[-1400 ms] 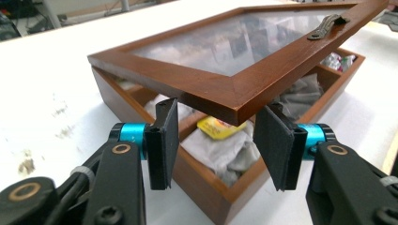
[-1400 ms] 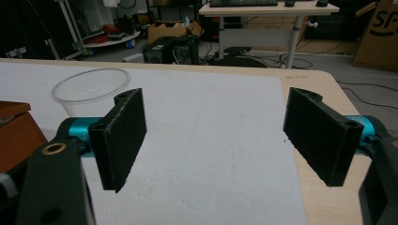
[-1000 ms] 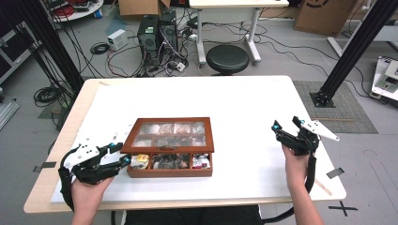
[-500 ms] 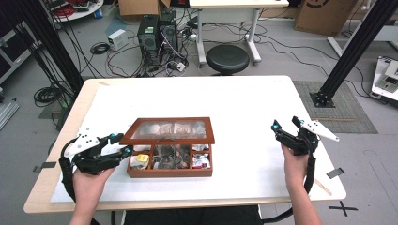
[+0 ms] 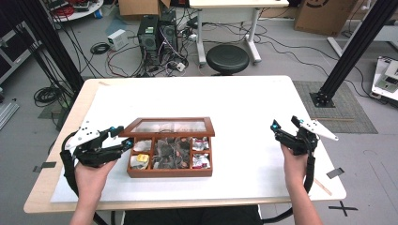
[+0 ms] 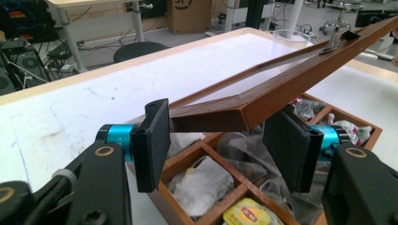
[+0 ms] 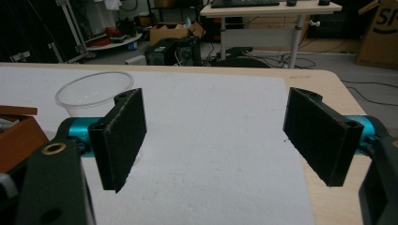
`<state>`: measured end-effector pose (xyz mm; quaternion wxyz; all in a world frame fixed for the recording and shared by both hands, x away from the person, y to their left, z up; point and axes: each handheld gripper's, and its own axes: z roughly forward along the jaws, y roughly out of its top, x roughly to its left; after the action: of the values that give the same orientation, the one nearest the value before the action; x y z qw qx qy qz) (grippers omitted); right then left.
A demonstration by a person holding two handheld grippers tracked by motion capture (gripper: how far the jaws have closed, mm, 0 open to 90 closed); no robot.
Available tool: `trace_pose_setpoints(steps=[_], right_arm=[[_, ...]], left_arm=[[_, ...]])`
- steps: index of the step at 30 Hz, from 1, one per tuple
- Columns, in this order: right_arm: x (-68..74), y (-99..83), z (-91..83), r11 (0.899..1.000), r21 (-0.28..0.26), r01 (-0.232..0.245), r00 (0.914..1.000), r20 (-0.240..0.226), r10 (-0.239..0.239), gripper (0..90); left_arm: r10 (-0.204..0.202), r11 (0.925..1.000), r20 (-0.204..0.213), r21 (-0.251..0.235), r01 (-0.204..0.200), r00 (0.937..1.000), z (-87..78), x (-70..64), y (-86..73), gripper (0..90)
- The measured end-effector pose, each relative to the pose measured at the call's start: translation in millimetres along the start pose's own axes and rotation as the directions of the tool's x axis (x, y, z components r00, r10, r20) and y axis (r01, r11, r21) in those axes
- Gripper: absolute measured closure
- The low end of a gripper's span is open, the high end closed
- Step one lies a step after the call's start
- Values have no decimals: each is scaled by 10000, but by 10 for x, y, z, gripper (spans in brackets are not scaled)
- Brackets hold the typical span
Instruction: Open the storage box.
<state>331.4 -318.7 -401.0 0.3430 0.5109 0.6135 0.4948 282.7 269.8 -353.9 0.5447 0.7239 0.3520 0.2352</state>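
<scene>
We see a wooden compartment box (image 5: 170, 159) near the front edge of a white-covered table (image 5: 244, 108), its glazed lid (image 5: 168, 126) raised at the person's left. The left gripper (image 5: 121, 140) sits at the lid's near-left corner; in the left gripper view the jaws stand apart on either side of that corner (image 6: 230, 119), and we cannot tell whether either pad touches the wood. The lid's far end runs out of that view at the upper right. The sachets (image 6: 202, 180) in the compartments are partly covered by the lid and the jaws, and their labels are hard to make out, apart from one yellow packet (image 6: 248, 213). The right gripper (image 5: 287, 129) hovers well apart from the box on the right, jaws spread wide and holding nothing. A clear plastic bowl (image 7: 94, 93) stands on the table in the right gripper view. Beyond the table we note a black stool (image 5: 227, 58), computer towers (image 5: 157, 35), loose cables and cardboard boxes on a grey floor.
</scene>
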Motion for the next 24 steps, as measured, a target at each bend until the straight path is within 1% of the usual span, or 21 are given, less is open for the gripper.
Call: trace_pose_setpoints(steps=[8,10,14,24], right_arm=[[-1,-2,-6,10000,28,22,10000,50,-22,220],[0,-3,-4,10000,56,77,10000,48,-77,220],[-3,-4,-12,10000,22,43,10000,69,-43,220],[6,-7,-10,10000,54,49,10000,72,-49,220]], left_arm=[[-55,9998,76,-177,56,10000,50,73,122,420],[-66,9998,127,-173,68,9999,56,90,137,419],[-100,9997,205,-201,104,9997,70,116,161,417],[-133,9996,217,-255,139,9997,109,164,236,416]])
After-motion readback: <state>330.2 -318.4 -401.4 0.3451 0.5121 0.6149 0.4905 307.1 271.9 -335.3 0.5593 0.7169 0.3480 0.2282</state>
